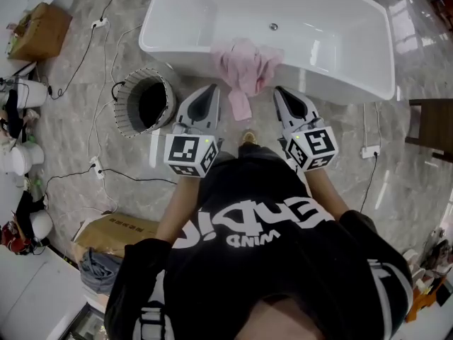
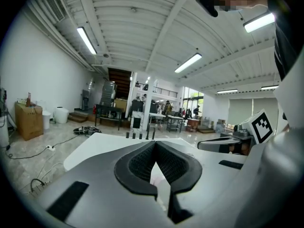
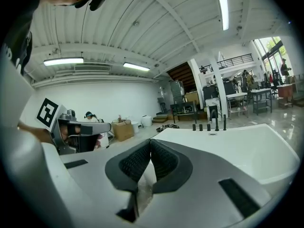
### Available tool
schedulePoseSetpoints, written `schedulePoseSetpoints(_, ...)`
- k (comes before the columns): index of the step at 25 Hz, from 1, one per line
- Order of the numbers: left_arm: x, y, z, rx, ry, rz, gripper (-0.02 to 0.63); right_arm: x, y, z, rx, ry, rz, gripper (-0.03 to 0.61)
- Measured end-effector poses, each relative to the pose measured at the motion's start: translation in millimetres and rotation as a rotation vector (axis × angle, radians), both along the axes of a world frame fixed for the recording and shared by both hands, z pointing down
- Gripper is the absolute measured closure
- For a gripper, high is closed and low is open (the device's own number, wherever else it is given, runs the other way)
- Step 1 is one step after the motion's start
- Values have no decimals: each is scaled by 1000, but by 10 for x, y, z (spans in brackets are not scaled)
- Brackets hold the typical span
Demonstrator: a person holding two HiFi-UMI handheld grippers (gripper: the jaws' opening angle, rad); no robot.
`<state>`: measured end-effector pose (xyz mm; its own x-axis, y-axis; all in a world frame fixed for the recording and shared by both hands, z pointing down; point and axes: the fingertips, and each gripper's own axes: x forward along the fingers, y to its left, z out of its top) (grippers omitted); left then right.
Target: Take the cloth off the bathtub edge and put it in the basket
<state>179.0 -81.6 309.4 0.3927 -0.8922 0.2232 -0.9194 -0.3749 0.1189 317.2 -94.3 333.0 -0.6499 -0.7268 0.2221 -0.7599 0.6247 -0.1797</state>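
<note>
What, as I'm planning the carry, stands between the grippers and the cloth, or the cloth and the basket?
Nothing visible. The cloth hangs over the bathtub edge, ahead of the left gripper and right gripper; the basket stands open-topped left of it.

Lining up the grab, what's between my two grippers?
The head view shows the hanging end of the pink cloth between the left gripper and the right gripper.

Cloth (image 1: 244,68) over near edge of bathtub (image 1: 340,83), basket (image 1: 145,103) on floor (image 1: 71,122) left of it, cardboard box (image 1: 39,30) far left
</note>
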Motion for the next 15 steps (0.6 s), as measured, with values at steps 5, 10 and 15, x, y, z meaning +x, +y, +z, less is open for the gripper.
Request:
schedulePoseSetpoints(5, -66, -315, -24, -6, -5, 12, 602, -135, -300, -10, -10, -11, -1, 565)
schedulePoseSetpoints(10, -112, -631, -22, -9, -14, 56, 601, -197, -575, -5, -17, -24, 37, 565)
schedulePoseSetpoints(15, -151, -937, -27, -11, 1, 94, 603, -247, -852, 8, -23, -23, 78, 565)
